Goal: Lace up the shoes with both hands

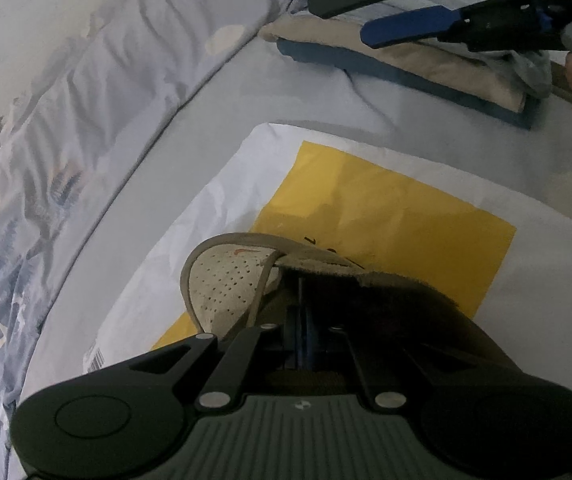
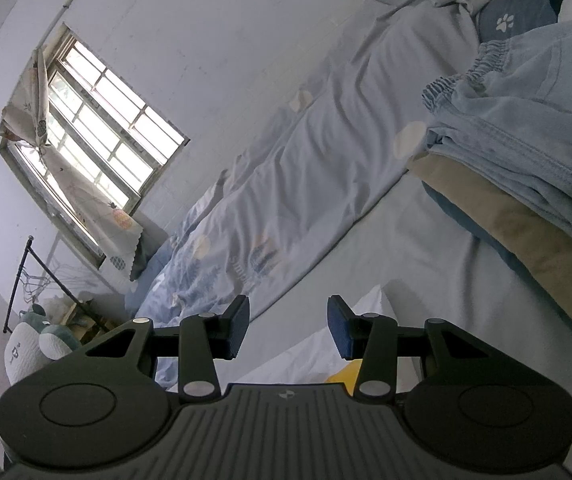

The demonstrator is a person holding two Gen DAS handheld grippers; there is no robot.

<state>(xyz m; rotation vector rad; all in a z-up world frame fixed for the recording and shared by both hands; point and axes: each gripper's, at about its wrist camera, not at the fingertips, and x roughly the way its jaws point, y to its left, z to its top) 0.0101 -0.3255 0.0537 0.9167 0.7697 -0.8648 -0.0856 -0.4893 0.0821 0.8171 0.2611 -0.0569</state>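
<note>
Bed (image 1: 214, 112): shoe tongue (image 1: 226, 284) pinched in left hand-held gripper (image 1: 301, 292).

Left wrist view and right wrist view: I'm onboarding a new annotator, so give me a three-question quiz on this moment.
1. True or false: the right gripper has its fingers apart with nothing between them.
2. Multiple choice: in the left wrist view, the shoe tongue lies over A) a wooden floor, B) a white bag with a yellow panel, C) a pillow.
3. Fill in: the folded clothes are stacked on the ____.

Key: 1 true. 2 B. 3 bed. The left gripper's fingertips are hidden under the shoe, so its state cannot be told.
</note>
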